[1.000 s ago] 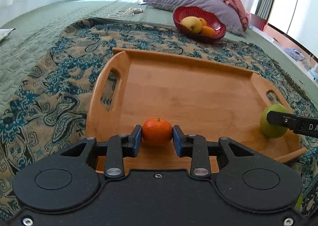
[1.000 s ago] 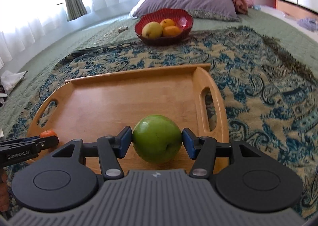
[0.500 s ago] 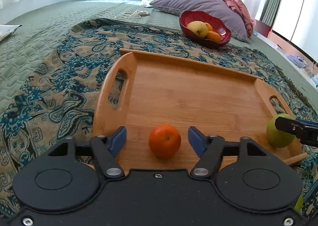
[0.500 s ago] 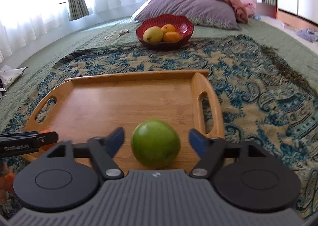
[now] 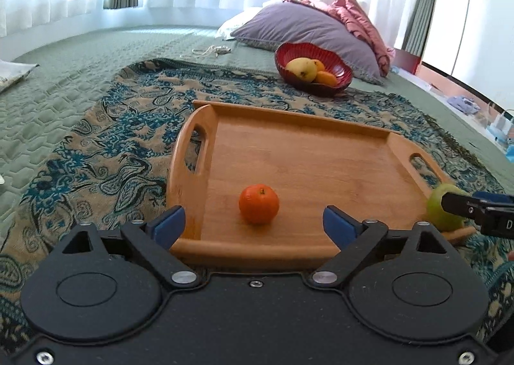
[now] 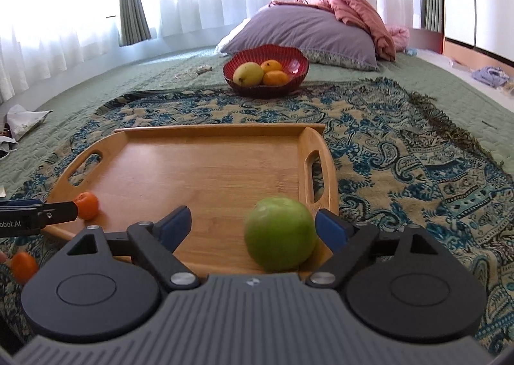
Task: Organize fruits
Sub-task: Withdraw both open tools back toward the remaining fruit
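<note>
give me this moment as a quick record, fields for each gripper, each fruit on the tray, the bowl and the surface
left gripper: open, nothing held
right gripper: open, nothing held
orange: on wooden tray, near its left handle, free of both pads
green apple: on tray by right handle, blurred, close to the right pad
red bowl: beyond tray, holds one yellow fruit and two orange ones
surface: patterned blanket on a bed

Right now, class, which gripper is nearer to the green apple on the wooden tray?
Right. The right gripper is open around the green apple; the left gripper sits across the wooden tray, facing the orange.
</note>
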Demonstrator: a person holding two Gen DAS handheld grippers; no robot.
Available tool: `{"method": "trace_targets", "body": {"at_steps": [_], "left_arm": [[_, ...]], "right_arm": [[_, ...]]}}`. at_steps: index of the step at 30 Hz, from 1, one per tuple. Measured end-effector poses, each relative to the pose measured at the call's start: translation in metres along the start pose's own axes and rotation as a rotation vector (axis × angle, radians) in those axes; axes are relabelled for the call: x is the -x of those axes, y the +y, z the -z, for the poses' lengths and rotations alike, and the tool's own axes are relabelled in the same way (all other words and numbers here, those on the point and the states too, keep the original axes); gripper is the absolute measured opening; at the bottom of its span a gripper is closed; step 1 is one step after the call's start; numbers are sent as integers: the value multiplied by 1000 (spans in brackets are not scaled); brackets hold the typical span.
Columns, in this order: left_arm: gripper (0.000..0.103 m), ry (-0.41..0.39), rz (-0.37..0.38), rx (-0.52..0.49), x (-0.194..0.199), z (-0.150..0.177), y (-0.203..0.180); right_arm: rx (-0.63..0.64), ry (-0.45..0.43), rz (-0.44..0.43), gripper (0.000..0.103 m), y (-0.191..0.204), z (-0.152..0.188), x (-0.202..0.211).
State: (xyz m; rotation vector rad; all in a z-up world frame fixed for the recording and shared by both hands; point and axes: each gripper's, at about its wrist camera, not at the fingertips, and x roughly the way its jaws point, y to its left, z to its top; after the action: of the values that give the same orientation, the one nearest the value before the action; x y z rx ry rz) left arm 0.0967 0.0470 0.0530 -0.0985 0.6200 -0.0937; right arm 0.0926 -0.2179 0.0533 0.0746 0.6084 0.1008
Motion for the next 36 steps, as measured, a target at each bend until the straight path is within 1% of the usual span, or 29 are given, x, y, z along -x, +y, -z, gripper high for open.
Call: {"method": "trace_targets", "body": {"at_steps": [6, 9, 17, 24, 32, 36], "left_arm": [[97, -40, -5, -40, 28, 20, -7], [97, -51, -5, -52, 40, 31, -10], [99, -75, -8, -83, 65, 56, -19], [100, -76, -10, -122, 70, 71, -30], [99, -57, -13, -127, 68, 82, -32], [95, -42, -14, -121, 66, 84, -31]], "right_arm": [[26, -65, -7, 97, 4, 12, 27], [25, -91, -27, 98, 7, 21, 39], [44, -135, -66, 99, 18, 46, 64], [81, -148, -95, 101, 30, 68, 71], [141, -154, -49, 101, 44, 86, 69], [147, -148, -33, 101, 44, 92, 67]]}}
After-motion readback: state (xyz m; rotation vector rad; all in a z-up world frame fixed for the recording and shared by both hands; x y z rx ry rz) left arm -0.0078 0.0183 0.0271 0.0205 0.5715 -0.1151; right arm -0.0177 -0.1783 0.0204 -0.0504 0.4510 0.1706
